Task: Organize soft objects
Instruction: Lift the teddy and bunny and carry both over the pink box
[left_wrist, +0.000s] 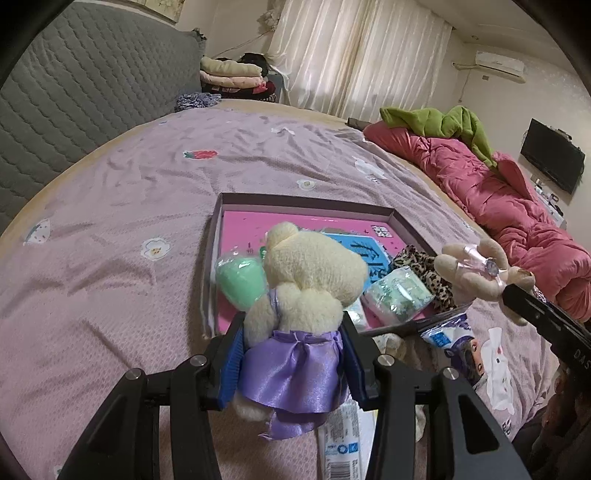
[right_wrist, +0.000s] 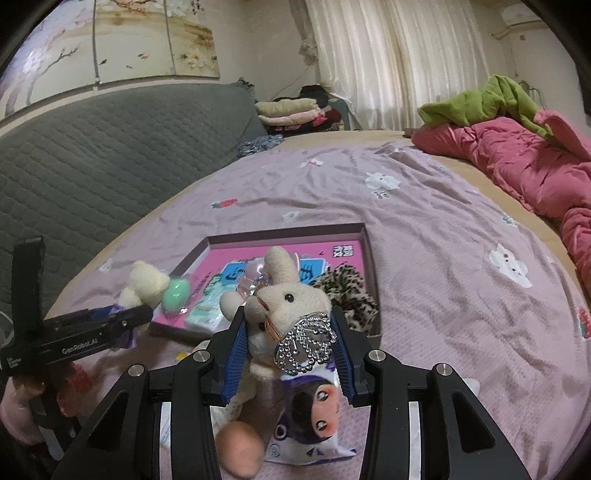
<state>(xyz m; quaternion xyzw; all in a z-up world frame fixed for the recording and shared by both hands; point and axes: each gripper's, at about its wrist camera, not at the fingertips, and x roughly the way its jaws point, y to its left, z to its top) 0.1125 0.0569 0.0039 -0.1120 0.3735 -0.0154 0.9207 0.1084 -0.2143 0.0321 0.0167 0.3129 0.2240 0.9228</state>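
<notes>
Plush toys filled both your hands at this moment. Your left hand-held gripper (left_wrist: 293, 354) was clamped on a cream bear (left_wrist: 306, 288) in a purple satin dress, and your right hand-held gripper (right_wrist: 288, 350) pinched a cream rabbit (right_wrist: 284, 310) hung with a beaded charm. Both hovered at the near edge of the shallow box (left_wrist: 303, 203) on the bed (left_wrist: 129, 206), the box lying toward twelve o'clock from each toy. You looked mid-carry. Next you needed to reach over the rim, find bare pink floor beside the green pouch (left_wrist: 240, 282) and leopard cloth (left_wrist: 424, 269), then release.
</notes>
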